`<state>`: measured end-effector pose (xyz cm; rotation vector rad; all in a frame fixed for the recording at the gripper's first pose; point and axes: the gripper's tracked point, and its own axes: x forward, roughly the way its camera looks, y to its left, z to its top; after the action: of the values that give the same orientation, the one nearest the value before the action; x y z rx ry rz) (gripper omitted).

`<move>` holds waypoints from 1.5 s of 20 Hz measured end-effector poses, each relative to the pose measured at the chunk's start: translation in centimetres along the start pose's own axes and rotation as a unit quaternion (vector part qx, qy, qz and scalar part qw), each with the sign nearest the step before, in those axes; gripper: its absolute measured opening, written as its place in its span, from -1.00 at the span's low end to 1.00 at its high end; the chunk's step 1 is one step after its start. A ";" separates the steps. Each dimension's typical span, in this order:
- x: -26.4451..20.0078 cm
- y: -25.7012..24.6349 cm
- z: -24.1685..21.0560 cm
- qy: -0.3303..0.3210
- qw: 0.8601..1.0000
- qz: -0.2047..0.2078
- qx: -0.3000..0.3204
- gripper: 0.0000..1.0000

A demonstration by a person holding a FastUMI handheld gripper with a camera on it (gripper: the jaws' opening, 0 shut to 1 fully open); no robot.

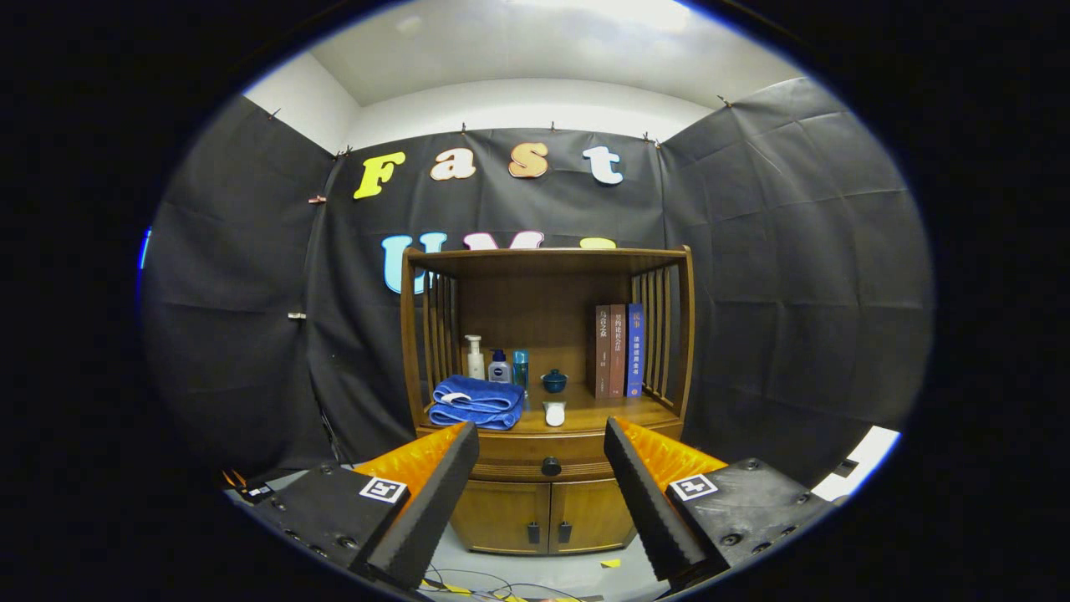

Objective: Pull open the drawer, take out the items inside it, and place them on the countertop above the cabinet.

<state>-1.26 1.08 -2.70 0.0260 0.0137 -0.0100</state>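
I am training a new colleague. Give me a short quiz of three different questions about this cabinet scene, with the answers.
1. True or false: the drawer is already pulled open.
2. What lies on the countertop between the folded blue towels and the books? A) a white mouse B) a red cup C) a banana
3. Fill in: the claw is ____, with the drawer knob seen between its fingers, farther ahead.

Key: 1 false, it is closed; 2 A, the white mouse; 3 open.
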 end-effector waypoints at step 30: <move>-0.2 0.4 -0.1 0.000 1.000 0.008 -0.004 0.97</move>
<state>-1.42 1.44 -2.78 0.0187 0.0134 0.0051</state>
